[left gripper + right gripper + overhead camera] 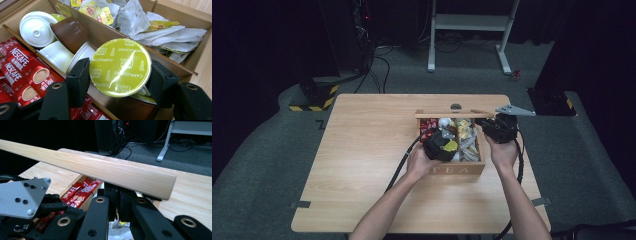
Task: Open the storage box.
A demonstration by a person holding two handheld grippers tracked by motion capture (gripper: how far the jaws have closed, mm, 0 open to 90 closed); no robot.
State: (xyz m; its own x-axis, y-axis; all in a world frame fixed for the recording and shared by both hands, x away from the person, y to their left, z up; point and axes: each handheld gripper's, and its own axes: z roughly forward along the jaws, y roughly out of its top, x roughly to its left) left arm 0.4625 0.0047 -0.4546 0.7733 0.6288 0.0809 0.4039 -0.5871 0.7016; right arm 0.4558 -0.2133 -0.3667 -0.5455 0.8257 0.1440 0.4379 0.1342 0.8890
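Note:
A wooden box (457, 170) marked TEA stands on the table, right of centre. My right gripper (484, 121) is shut on the edge of its raised wooden lid (447, 114), which crosses the right gripper view as a pale slat (100, 167) above the closed jaws (119, 197). My left gripper (443, 145) is over the box's middle compartment, shut on a coffee capsule (120, 66) with a green foil top printed CAPPUCCINO. One pad (78, 75) presses each side of it. More white and brown capsules (71, 31) lie below.
Red Nescafé sachets (22, 70) fill the left compartment and paper tea bags (160, 32) the right one. The light wood table (362, 150) has bare room to the left and front. A white desk frame (467, 30) and cables stand behind.

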